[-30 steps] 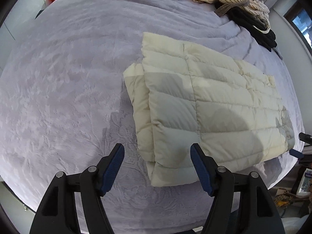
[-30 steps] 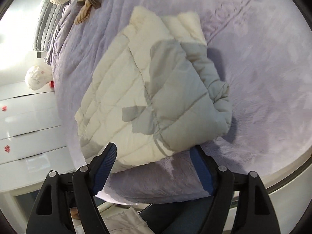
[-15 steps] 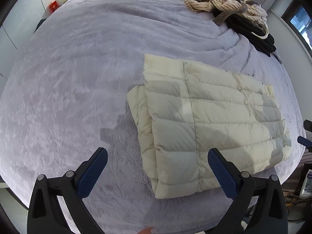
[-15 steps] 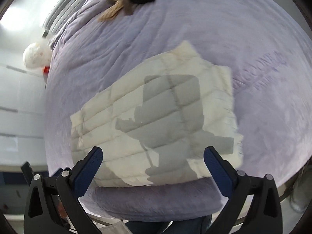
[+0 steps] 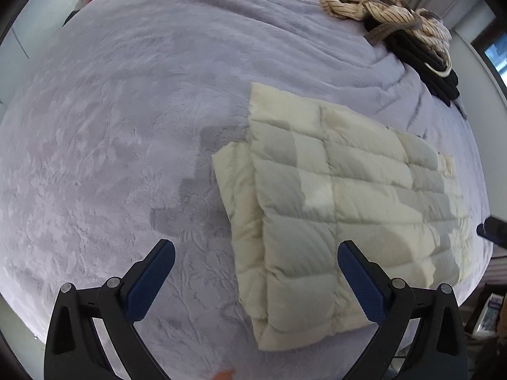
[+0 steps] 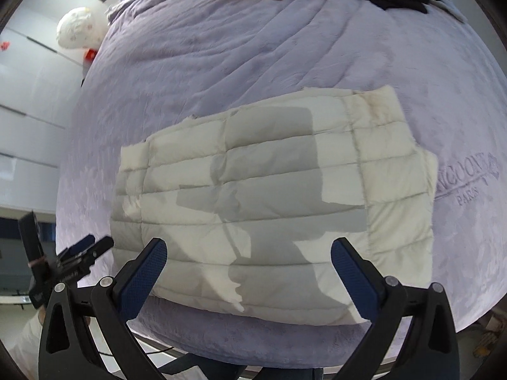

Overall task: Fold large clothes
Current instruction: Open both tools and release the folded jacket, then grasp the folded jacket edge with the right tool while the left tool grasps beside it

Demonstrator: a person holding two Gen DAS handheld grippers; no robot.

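Note:
A cream quilted down garment (image 5: 342, 209) lies folded into a flat rectangle on the lilac bed cover (image 5: 126, 133). It also shows in the right wrist view (image 6: 269, 196), near the bed's front edge. My left gripper (image 5: 256, 262) is open and empty, held above the folded garment's near left corner. My right gripper (image 6: 248, 261) is open and empty, held above the garment's front edge. The left gripper shows at the left of the right wrist view (image 6: 85, 248). Neither gripper touches the garment.
A striped beige garment (image 5: 374, 3) and black clothes (image 5: 424, 63) are piled at the bed's far right. A white round pillow (image 6: 77, 28) sits at the bed's head. White cupboards (image 6: 28, 95) stand beside the bed. The bed edge (image 6: 285, 342) runs just below the garment.
Both grippers opened wide and pulled back up from the folded garment. The right gripper swung round to face the garment's long front edge. The garment lies flatter.

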